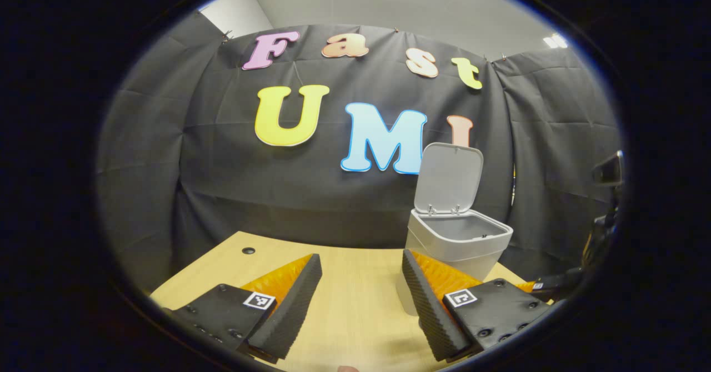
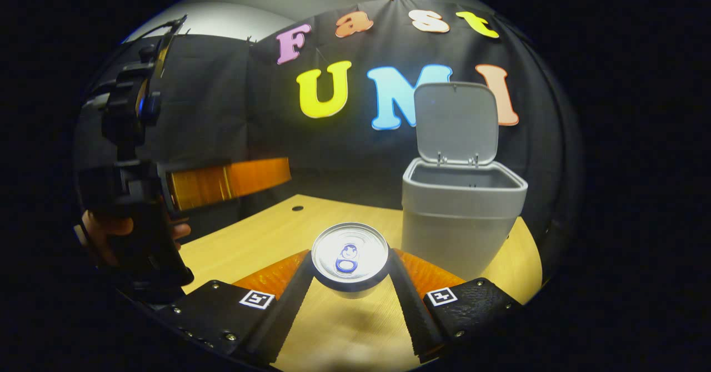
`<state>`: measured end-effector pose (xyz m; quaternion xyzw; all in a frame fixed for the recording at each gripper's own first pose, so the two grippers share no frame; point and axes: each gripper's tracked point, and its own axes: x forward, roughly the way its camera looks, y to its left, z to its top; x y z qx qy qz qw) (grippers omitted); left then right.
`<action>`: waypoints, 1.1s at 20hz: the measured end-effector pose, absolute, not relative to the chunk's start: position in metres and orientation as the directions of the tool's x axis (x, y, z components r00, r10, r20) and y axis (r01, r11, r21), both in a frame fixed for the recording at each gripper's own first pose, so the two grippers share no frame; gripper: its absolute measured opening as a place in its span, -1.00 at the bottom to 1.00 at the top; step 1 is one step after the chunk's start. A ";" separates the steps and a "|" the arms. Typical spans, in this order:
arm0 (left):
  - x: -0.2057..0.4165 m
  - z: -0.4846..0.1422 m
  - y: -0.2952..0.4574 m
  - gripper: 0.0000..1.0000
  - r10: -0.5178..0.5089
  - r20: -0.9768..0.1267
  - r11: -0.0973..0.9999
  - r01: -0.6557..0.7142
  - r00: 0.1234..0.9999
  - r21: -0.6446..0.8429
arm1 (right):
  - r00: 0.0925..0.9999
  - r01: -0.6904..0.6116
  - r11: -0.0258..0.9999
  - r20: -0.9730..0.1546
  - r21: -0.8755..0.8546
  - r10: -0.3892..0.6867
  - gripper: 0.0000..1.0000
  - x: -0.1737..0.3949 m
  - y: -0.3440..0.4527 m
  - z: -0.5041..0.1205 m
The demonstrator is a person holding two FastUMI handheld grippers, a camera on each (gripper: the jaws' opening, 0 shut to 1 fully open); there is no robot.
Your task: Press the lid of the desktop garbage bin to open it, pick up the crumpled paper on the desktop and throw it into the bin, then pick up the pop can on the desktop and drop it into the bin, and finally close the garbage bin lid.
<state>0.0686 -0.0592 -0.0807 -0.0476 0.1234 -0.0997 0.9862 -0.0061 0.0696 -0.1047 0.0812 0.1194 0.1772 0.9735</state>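
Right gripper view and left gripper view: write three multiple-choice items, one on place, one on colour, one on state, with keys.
1. Where is the pop can?
A. between the right gripper's fingers
B. inside the bin
C. lying on the desk

2. What colour is the garbage bin?
A. red
B. light grey
C. green

3. How does the bin lid stand?
A. shut
B. raised upright
C. lying on the desk

Key: 1 A, both fingers press the can's sides, held above the desk; 2 B, its walls are light grey; 3 B, the lid stands up behind the open rim.
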 end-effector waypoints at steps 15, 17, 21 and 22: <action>0.078 -0.090 -0.062 1.00 -0.215 -0.251 0.974 0.188 0.944 -0.126 | 0.987 -0.086 0.989 0.148 0.117 0.068 0.68 0.075 -0.019 -0.008; 0.080 -0.091 -0.064 0.90 -0.219 -0.251 0.974 0.195 0.943 -0.119 | 0.990 -0.057 0.991 0.134 0.117 0.041 0.68 0.084 -0.024 -0.012; 0.084 -0.092 -0.067 1.00 -0.226 -0.250 0.972 0.203 0.941 -0.116 | 0.997 -0.035 0.992 0.069 0.125 0.027 0.68 0.100 -0.029 -0.032; 0.085 -0.094 -0.067 1.00 -0.227 -0.253 0.972 0.203 0.940 -0.119 | 0.998 -0.033 0.992 0.053 0.124 0.027 0.68 0.103 -0.029 -0.037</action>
